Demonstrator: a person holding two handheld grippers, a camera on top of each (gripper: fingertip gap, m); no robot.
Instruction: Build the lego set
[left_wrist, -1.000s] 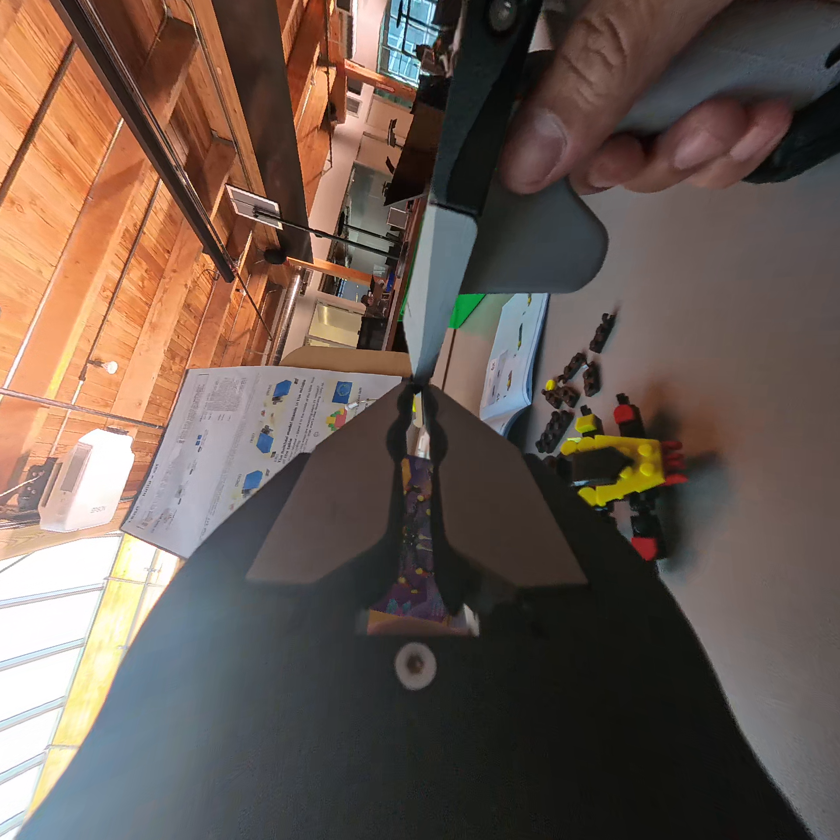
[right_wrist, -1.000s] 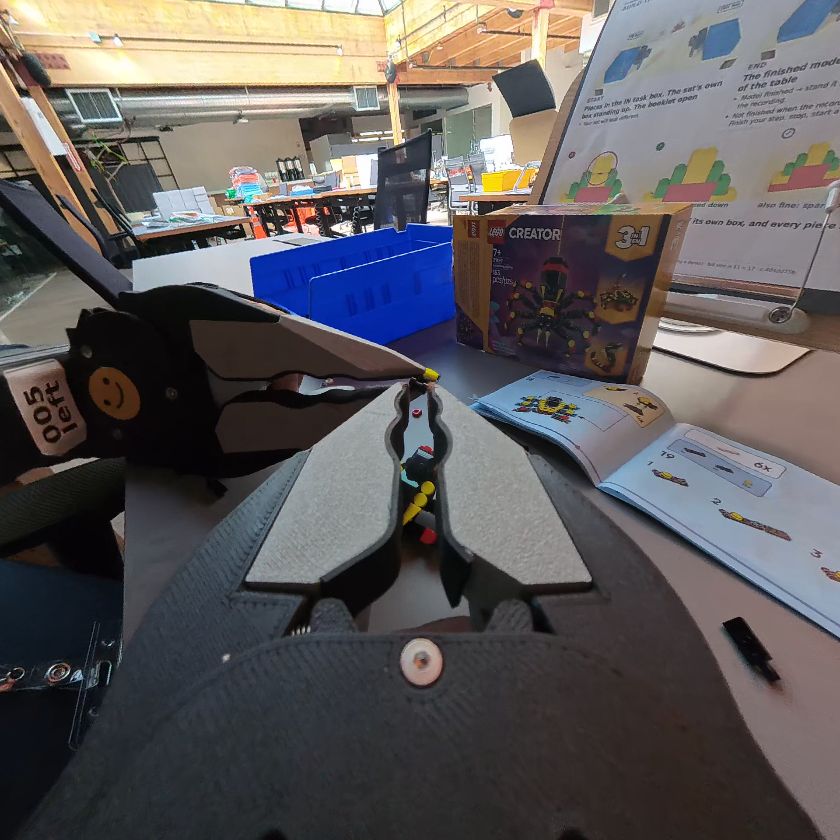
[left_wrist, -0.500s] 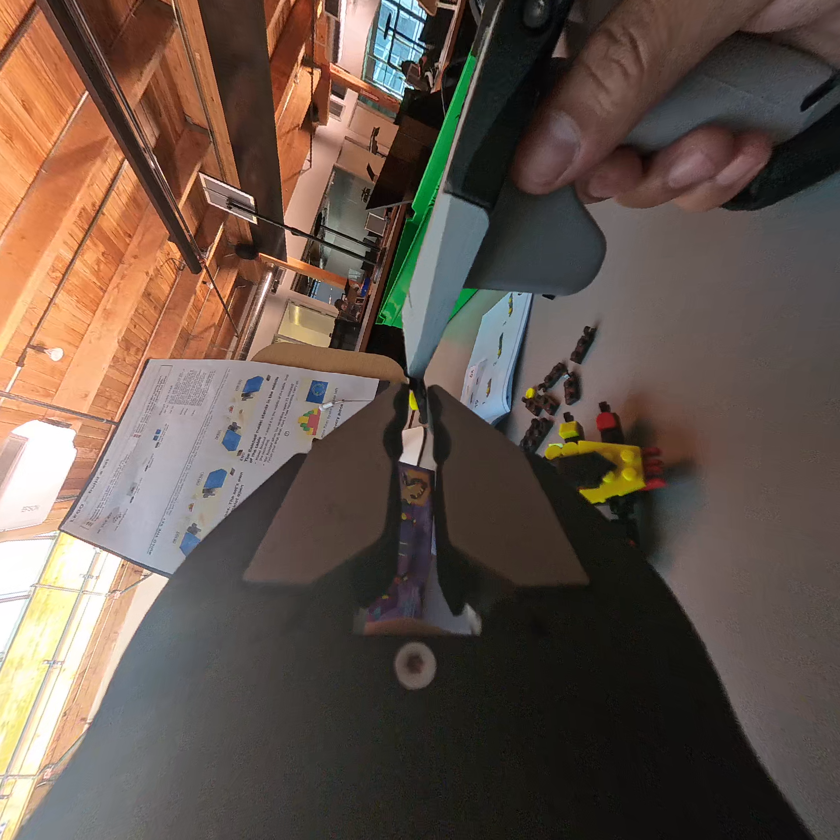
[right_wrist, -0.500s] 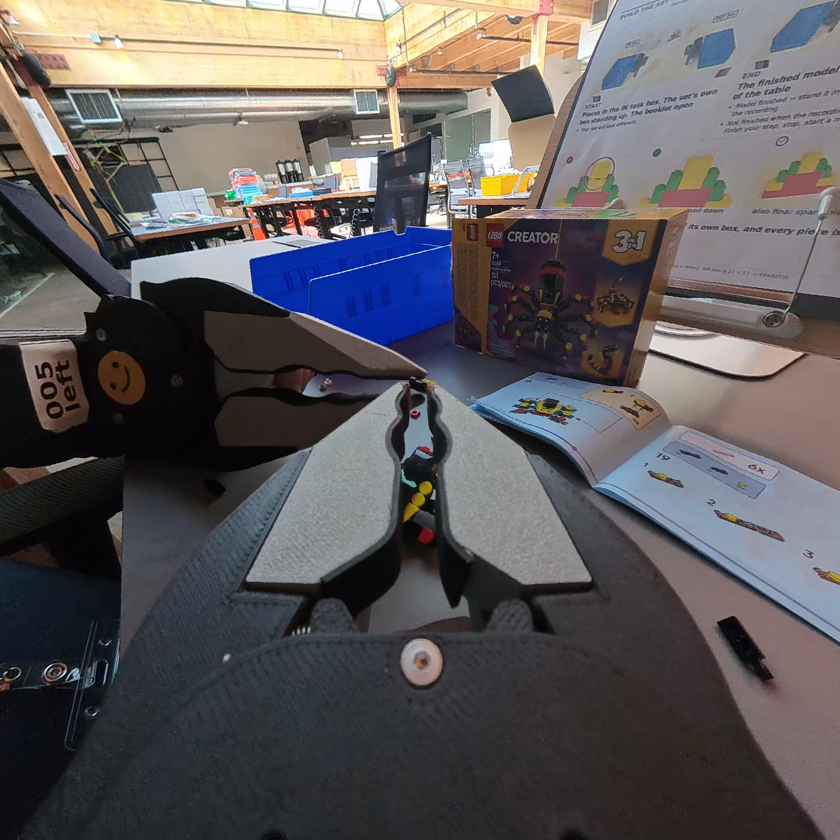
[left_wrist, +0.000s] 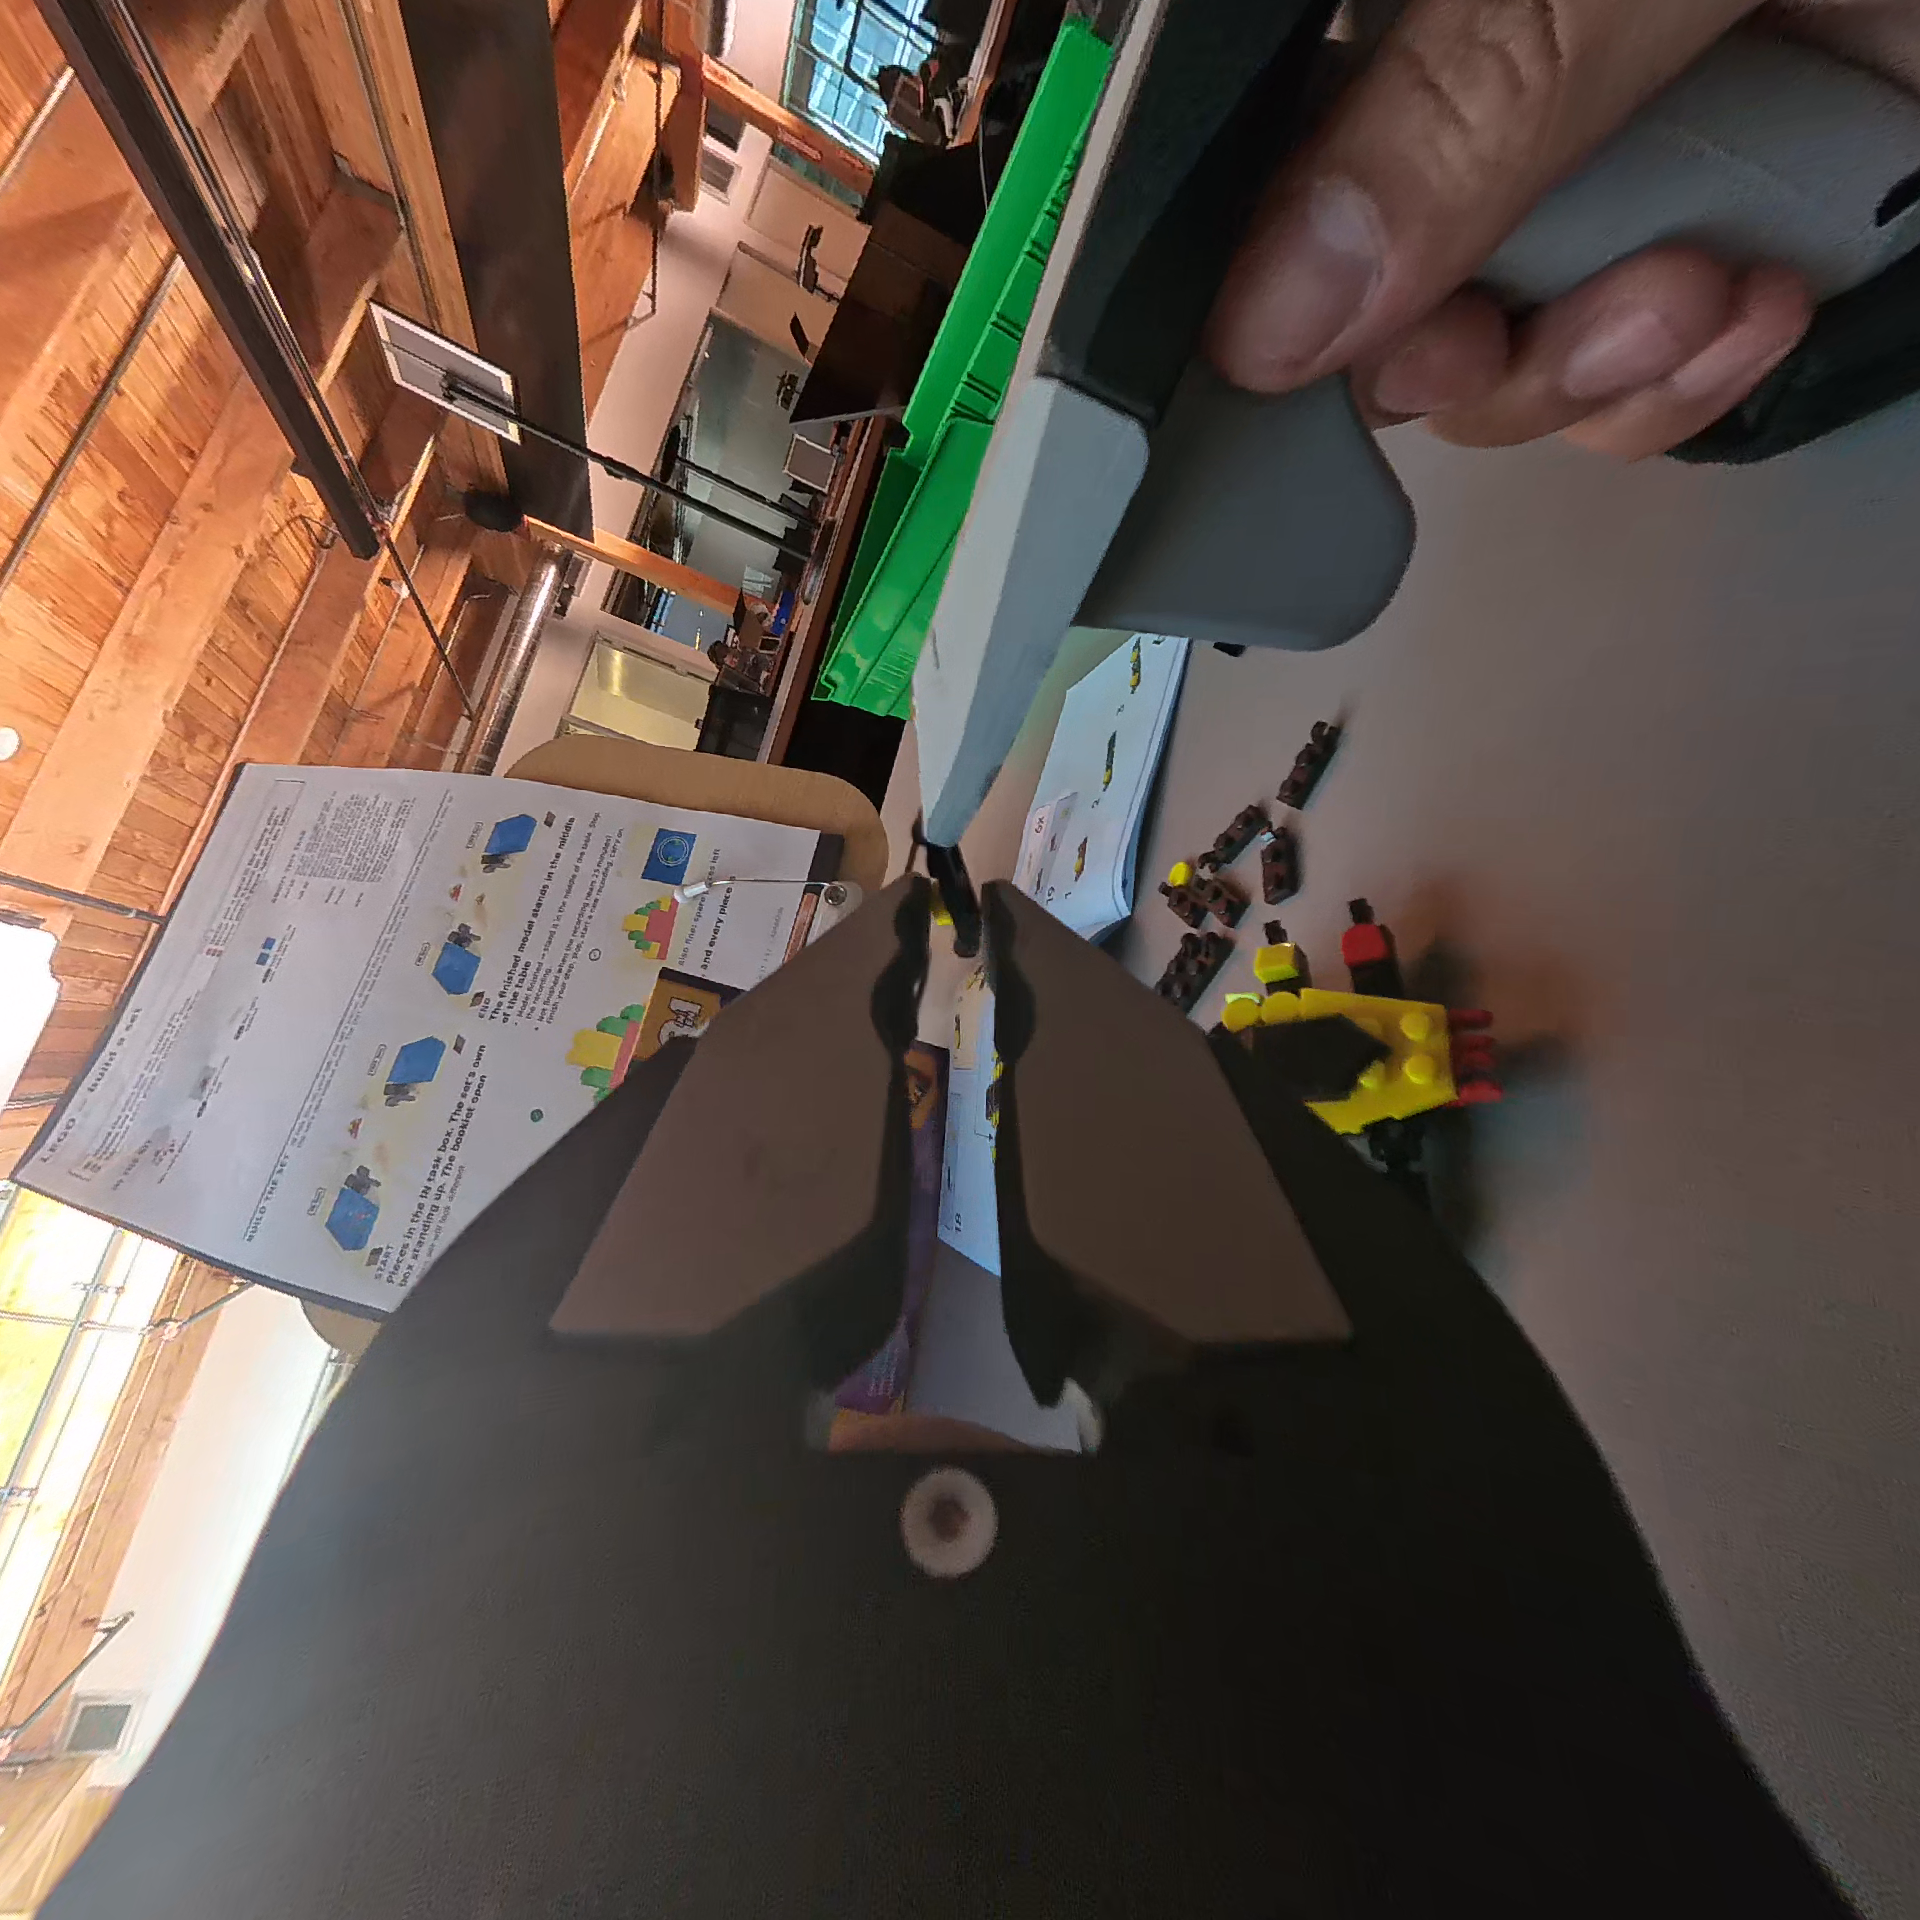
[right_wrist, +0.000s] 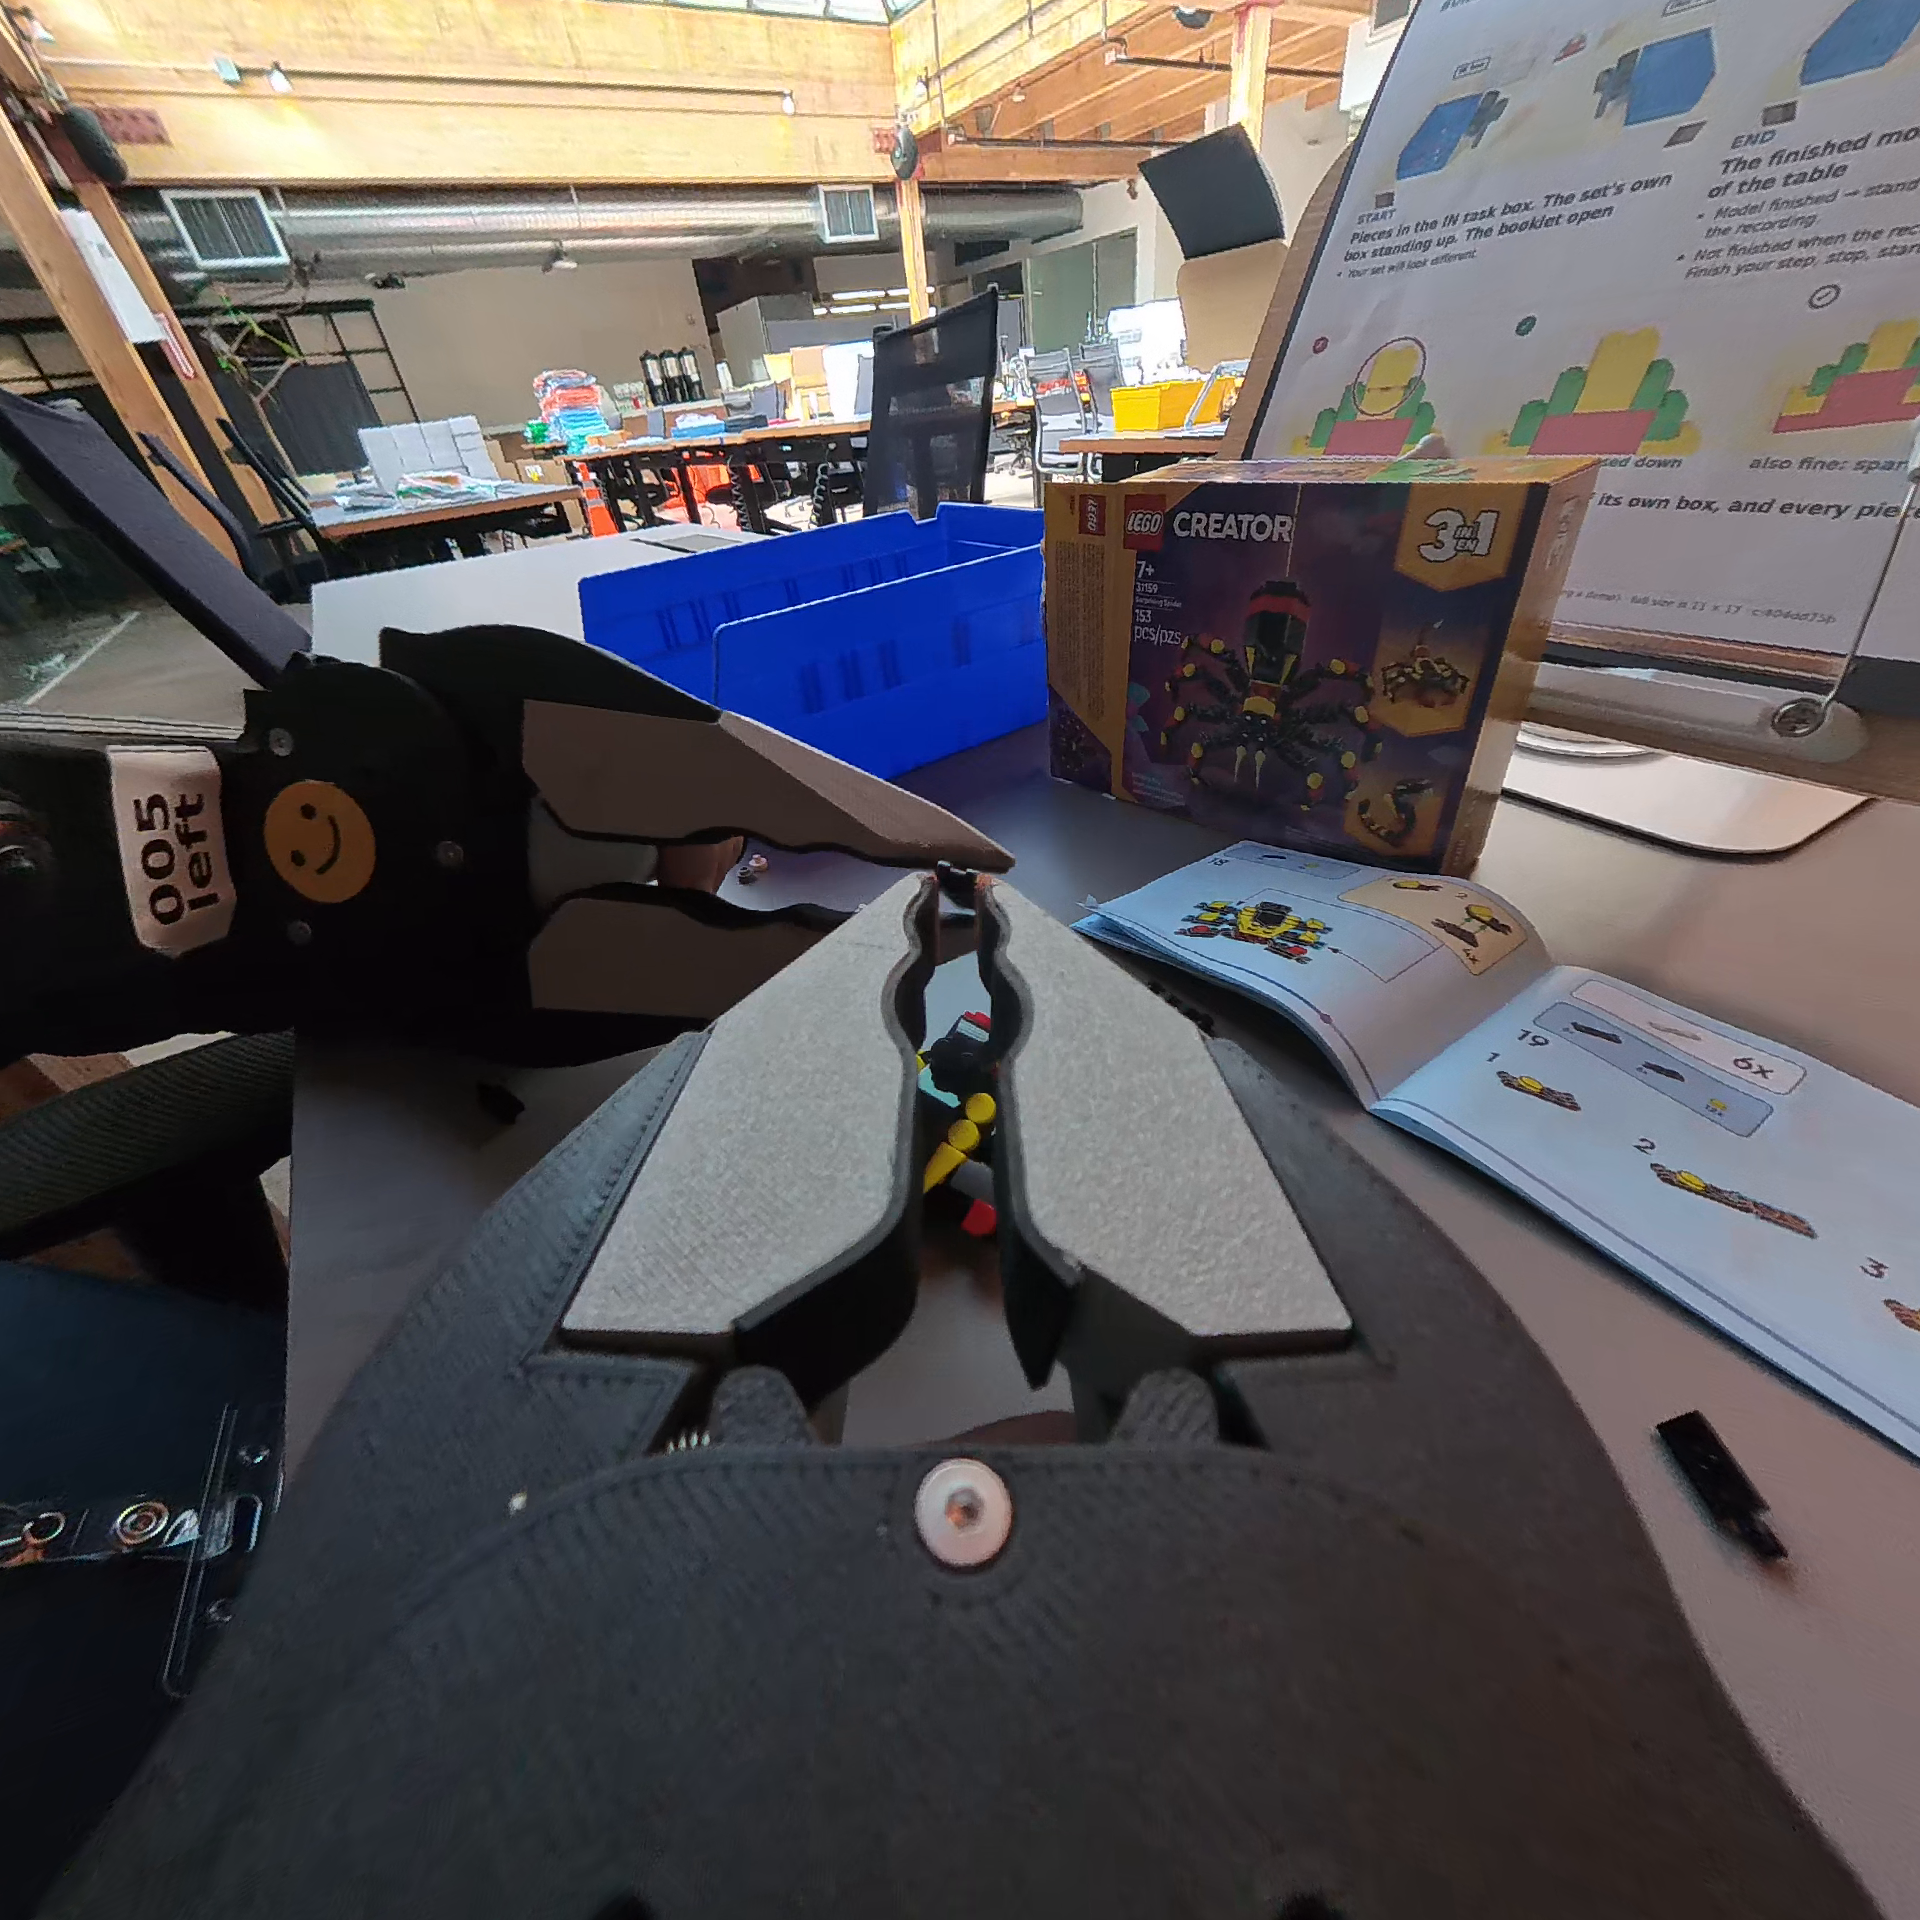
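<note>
Lego piece (left_wrist: 954, 902), small, black, light and rigid, is sitting pinched between both tools' tips; left and right jaws are each clamping its ends, so grip gently.

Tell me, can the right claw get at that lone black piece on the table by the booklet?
Probably not yet. The table around the black piece is bare, but the right claw looks pinched on a small dark piece, which it must release first.
</note>
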